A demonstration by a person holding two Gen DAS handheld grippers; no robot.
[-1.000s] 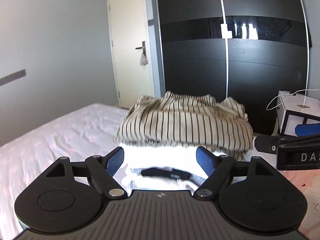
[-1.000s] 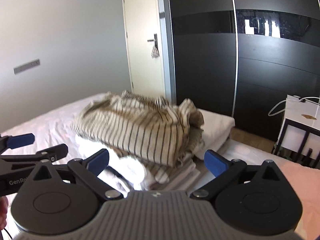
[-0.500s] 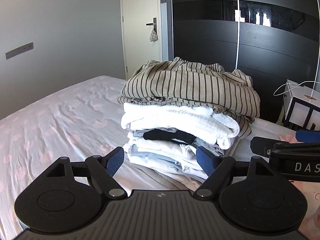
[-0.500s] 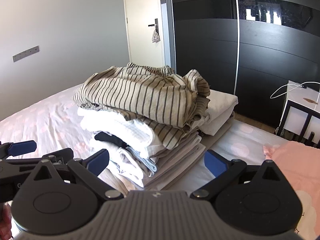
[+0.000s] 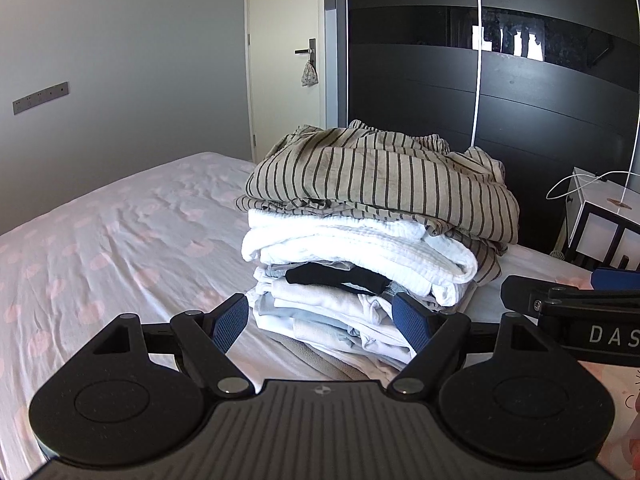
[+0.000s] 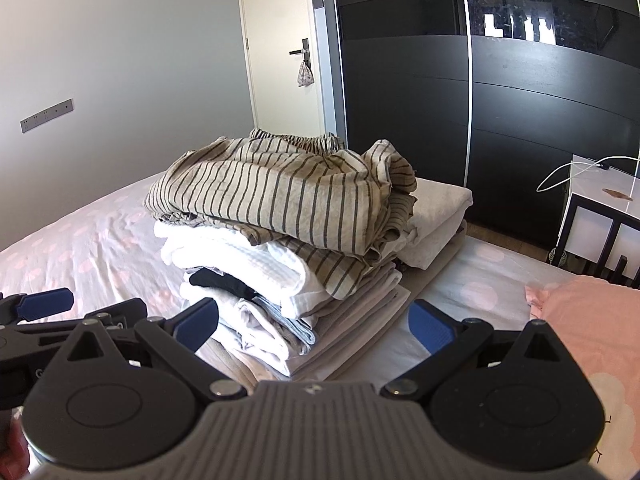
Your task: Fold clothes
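A stack of folded clothes sits on the bed, and everything else is placed here relative to that stack. On top of it lies a beige striped garment, loosely folded, its gathered edge toward the far side. Directly under it is a thick white folded piece, then a small black item poking out at the near face, then several pale flat layers down to the sheet. In the right wrist view a cream folded cloth lies just beside the stack on its right, touching it.

The left hand-held gripper is held just in front of the stack's lower layers, its blue pads spread wide with nothing gripped between them. The right hand-held gripper is likewise spread wide and empty, near the stack's front right corner.

To the right of the stack, on the bed, lies a pink cloth. Behind the stack stands a dark wardrobe and a cream door with a small pouch on its handle. A white side table with a cable stands further right.
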